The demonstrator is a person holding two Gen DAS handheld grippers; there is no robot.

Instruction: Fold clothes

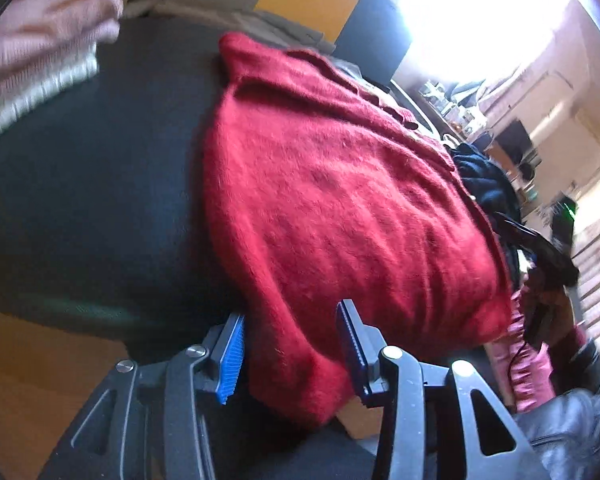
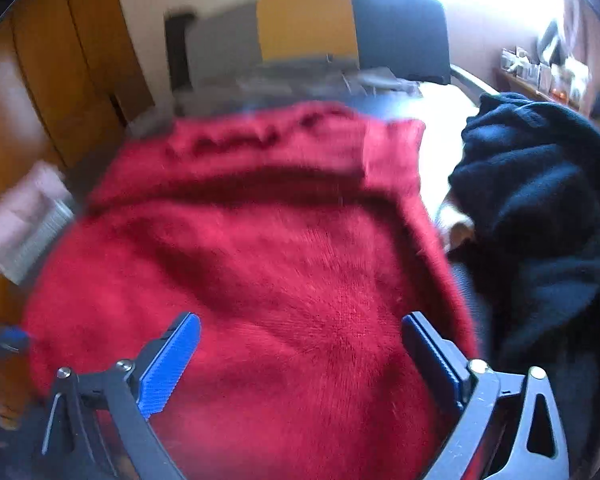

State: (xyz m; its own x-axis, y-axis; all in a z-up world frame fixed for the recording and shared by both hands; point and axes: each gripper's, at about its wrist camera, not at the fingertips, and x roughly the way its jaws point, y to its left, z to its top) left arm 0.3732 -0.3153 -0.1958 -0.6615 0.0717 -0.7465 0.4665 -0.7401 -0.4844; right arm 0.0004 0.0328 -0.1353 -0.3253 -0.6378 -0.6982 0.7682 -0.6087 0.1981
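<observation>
A fuzzy red sweater (image 1: 332,200) lies folded on the black table (image 1: 100,200), and its near corner droops over the table's front edge. My left gripper (image 1: 292,350) is at that corner with its blue pads apart. The drooping corner sits between them, and the knit there looks smooth, not pinched. In the right wrist view the red sweater (image 2: 260,260) fills the middle. My right gripper (image 2: 302,360) hovers above it, jaws wide, with nothing between the pads.
A dark navy garment (image 2: 540,208) is heaped to the right of the sweater. A pale pink and white folded knit (image 1: 32,60) lies at the table's far left. Yellow and grey boards (image 2: 308,20) stand behind, with wooden cupboard doors (image 2: 60,80) on the left.
</observation>
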